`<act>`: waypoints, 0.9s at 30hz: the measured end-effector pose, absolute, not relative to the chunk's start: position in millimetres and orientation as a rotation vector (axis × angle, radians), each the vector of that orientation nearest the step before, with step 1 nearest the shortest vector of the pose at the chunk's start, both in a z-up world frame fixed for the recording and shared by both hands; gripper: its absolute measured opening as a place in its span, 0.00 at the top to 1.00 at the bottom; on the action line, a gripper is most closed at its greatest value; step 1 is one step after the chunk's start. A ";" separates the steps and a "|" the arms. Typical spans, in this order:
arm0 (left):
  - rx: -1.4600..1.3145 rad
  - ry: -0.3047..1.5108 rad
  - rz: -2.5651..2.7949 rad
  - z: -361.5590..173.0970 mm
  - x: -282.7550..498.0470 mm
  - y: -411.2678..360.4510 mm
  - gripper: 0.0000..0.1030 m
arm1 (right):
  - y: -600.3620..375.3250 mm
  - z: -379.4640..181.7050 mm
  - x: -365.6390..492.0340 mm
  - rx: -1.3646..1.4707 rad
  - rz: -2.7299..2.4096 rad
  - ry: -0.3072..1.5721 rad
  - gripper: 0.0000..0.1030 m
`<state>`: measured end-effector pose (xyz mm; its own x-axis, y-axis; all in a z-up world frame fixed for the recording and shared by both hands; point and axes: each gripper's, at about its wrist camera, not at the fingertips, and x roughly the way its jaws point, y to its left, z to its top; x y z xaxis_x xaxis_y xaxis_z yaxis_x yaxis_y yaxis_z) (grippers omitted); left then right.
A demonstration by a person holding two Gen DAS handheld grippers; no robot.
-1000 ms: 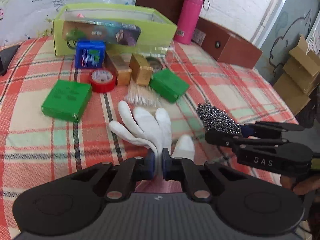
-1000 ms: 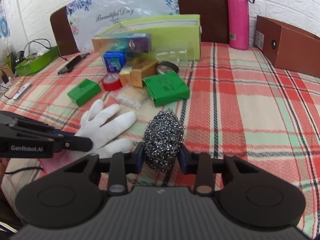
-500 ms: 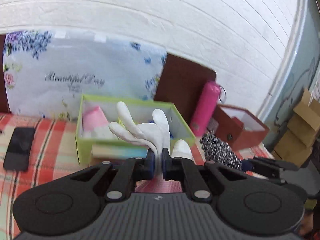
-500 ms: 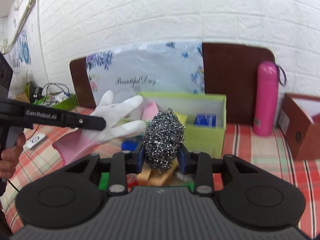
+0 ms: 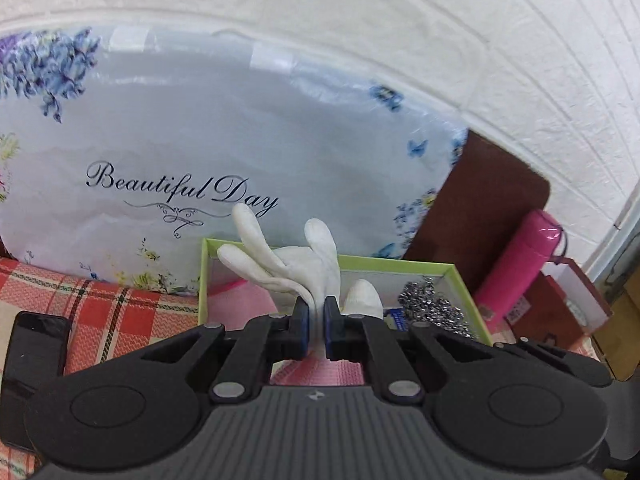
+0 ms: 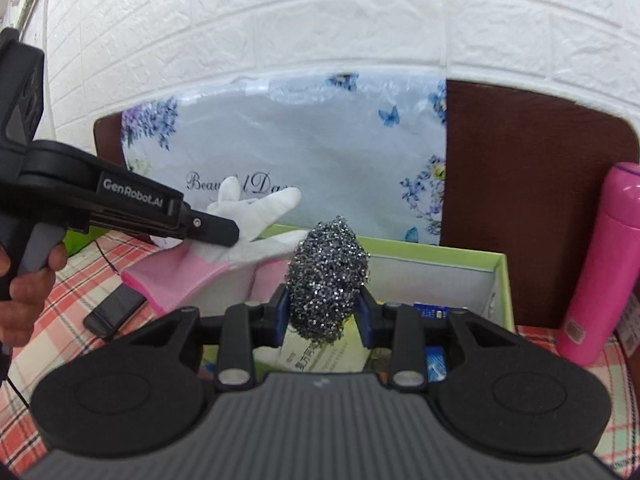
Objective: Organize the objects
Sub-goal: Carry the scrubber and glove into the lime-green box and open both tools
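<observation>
My left gripper (image 5: 316,322) is shut on a white glove (image 5: 296,264) with a pink cuff; the glove's fingers stick up in front of the open green box (image 5: 460,280). In the right wrist view that glove (image 6: 260,220) hangs at the left, over the box's left end, held by the left gripper (image 6: 224,232). A steel wool scourer (image 6: 326,276) sits squeezed between the pads of my right gripper (image 6: 324,312), above the green box (image 6: 502,292). The scourer (image 5: 436,304) also shows at the right of the left wrist view, over the box.
A pink bottle (image 6: 600,264) stands right of the box, against a brown board (image 6: 532,184). A flowered plastic-wrapped panel (image 5: 200,152) leans behind the box. A black phone (image 5: 28,360) lies on the checked cloth at the left. Blue packs (image 6: 434,332) lie inside the box.
Both grippers have lifted off the table and travelled forward to the green box, carrying the glove and the scourer. The small items on the cloth have dropped out of view.
</observation>
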<state>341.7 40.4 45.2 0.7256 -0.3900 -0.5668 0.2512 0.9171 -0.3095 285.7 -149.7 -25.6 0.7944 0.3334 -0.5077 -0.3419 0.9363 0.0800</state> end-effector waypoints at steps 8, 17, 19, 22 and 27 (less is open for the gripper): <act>-0.176 0.712 -0.323 18.9 351.2 43.9 0.42 | -128.0 -57.7 311.1 -0.060 0.389 0.611 0.34; -0.193 0.630 -0.279 41.7 312.1 51.1 0.37 | -170.9 -25.7 271.4 -0.003 0.282 0.542 0.07; -0.170 0.614 -0.260 49.8 295.1 43.8 0.31 | -178.5 -17.2 255.2 0.011 0.272 0.527 0.02; -0.116 0.612 -0.216 57.9 265.7 30.0 0.30 | -187.7 -9.1 228.6 0.029 0.270 0.521 0.00; -0.112 0.596 -0.256 62.1 218.0 20.2 0.27 | -202.9 -7.3 183.2 0.087 0.284 0.531 0.00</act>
